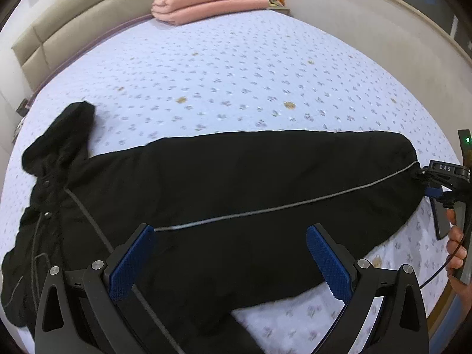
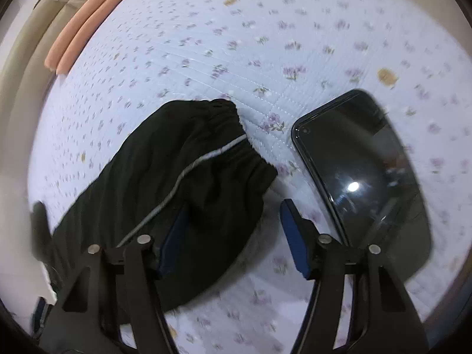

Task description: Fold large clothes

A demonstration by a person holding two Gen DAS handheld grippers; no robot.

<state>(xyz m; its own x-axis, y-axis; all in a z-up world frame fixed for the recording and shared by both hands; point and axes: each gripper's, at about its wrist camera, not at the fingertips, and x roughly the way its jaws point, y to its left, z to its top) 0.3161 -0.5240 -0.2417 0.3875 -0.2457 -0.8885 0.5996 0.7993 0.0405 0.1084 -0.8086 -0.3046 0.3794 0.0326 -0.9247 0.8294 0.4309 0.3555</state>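
The large black hooded jacket with a thin grey reflective stripe [image 1: 224, 183] lies spread on the bed's pale lilac quilted cover with small flower print [image 1: 224, 76], and it takes up the near part of the bed. Its hood [image 1: 67, 129] points away toward the padded beige headboard [image 1: 76, 17]; one long sleeve runs out flat from the body, ending in a gathered elastic cuff [image 2: 236, 135].

The left hand-held gripper [image 1: 230, 265] hovers over the jacket's body with its blue-padded jaws wide apart, holding nothing. The right hand-held gripper [image 2: 233, 233] sits at the cuff end of the sleeve — its jaws are also spread, one pad tucked against or under the cloth, the other clear of it over the cover, so no grip is closed.

As a judgement, the fold has barely begun: the jacket is laid out and the sleeve smoothed, but no fold of sleeve or body shows yet. Bringing the sleeve in across the body, folding the other side, the hood and the halves all remain.

A dark smartphone [image 2: 362, 171] lies just beside the cuff — and a folded pink blanket [image 1: 209, 3] rests by the headboard, well apart from the jacket.
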